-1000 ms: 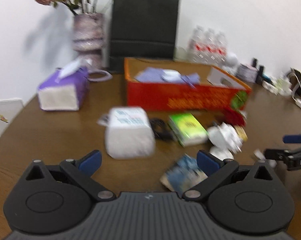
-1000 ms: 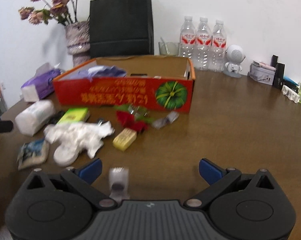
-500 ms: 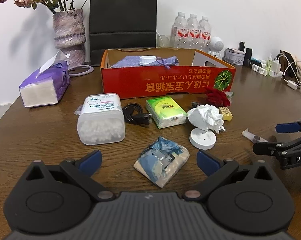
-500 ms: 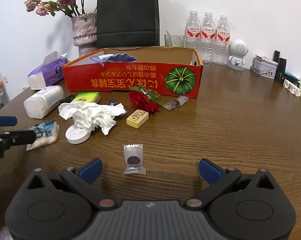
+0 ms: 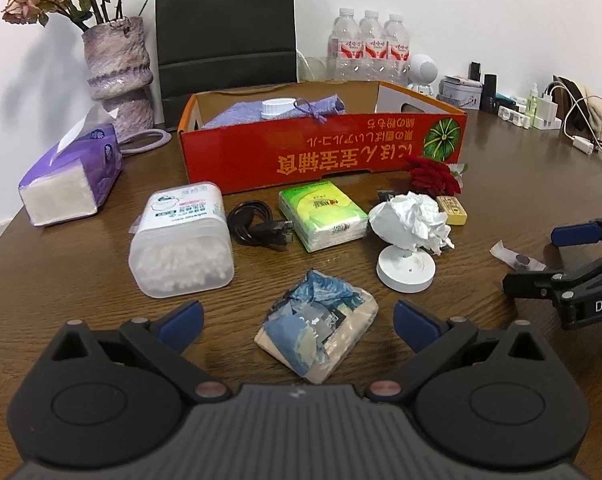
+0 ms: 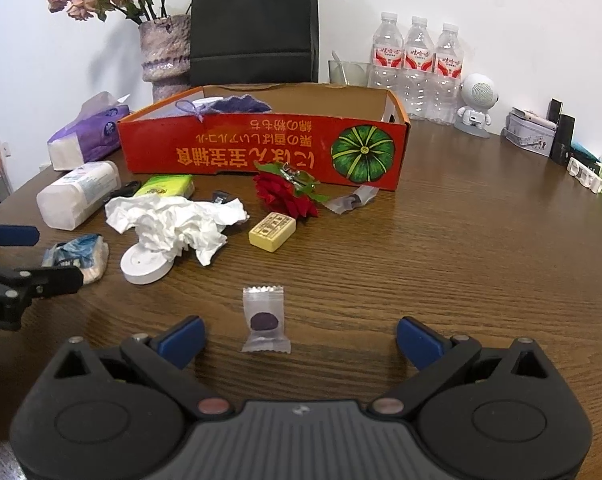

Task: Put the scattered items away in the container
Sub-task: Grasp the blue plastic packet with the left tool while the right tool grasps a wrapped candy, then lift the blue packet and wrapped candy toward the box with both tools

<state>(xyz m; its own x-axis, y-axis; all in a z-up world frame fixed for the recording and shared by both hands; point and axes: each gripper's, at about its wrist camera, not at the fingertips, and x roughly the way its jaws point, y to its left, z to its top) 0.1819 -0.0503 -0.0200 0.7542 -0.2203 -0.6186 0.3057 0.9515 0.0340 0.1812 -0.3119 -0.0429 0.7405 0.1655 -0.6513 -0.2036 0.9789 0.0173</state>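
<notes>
Red box [image 5: 325, 152] with green pumpkin print, purple tissue pack [image 5: 71, 176], blue-tipped black tool [image 5: 297, 322]

Ahead of you the red cardboard box [image 5: 325, 152] stands open, purple cloth and a white cap inside. Before it lie a cotton-swab tub [image 5: 181, 240] on its side, a coiled black cable [image 5: 257, 228], a green tissue pack [image 5: 323, 214], crumpled tissue [image 5: 411, 222] over a white disc [image 5: 405, 270], a torn blue packet [image 5: 317, 334], and a wrapped candy [image 6: 265, 320].
</notes>
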